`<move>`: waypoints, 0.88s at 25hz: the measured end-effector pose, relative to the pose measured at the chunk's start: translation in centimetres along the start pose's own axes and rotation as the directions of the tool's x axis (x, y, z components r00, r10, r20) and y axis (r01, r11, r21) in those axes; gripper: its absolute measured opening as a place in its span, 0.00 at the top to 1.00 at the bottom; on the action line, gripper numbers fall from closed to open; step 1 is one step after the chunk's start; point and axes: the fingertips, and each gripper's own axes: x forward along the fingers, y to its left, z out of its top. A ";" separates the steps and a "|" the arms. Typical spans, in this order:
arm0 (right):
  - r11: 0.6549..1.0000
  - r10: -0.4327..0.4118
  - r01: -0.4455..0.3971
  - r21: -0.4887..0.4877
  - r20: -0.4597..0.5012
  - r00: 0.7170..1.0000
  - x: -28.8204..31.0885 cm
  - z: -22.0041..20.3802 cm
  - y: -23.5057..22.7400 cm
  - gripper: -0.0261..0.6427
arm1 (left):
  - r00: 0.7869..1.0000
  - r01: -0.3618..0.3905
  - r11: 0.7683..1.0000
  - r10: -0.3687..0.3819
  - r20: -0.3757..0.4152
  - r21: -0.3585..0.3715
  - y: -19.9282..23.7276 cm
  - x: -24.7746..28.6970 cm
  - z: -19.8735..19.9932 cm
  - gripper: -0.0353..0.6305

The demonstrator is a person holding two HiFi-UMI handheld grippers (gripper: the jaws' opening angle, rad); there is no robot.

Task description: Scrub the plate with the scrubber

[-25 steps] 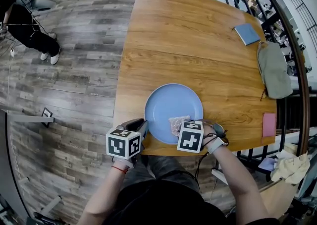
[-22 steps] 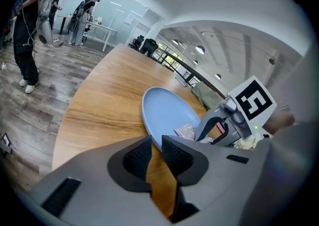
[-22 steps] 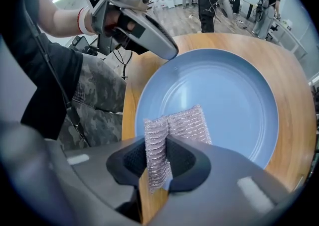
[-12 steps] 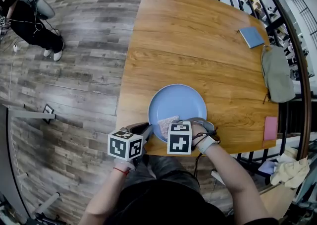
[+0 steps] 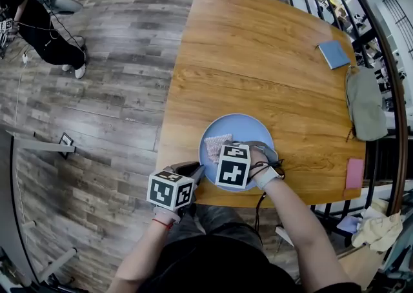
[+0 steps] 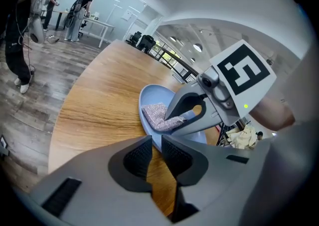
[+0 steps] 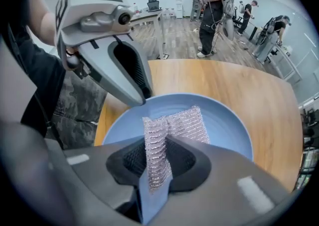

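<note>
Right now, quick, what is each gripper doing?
Left gripper: jaws almost together, nothing between them, at the plate rim.
Right gripper: shut on the scrubber, over the plate.

A pale blue round plate lies flat by the wooden bench's near edge. A folded silvery mesh scrubber rests on its left part, pinched in the right gripper.
</note>
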 end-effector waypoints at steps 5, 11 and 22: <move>0.996 -0.078 0.077 0.054 0.007 0.997 -0.5 -0.9 -2.7 0.82 | 1.000 -0.004 1.000 0.004 -0.001 0.000 0.0 0.0 0.0 0.86; 0.973 -0.169 0.168 0.159 -0.009 0.986 -1.4 -3.7 -5.6 0.82 | 1.000 -0.012 1.000 0.012 0.001 0.001 0.0 0.1 0.2 0.86; 0.956 -0.163 0.181 0.231 -0.095 0.982 -2.0 -9.0 -2.8 0.82 | 0.999 -0.035 0.999 0.035 0.015 0.000 0.0 0.3 0.4 0.86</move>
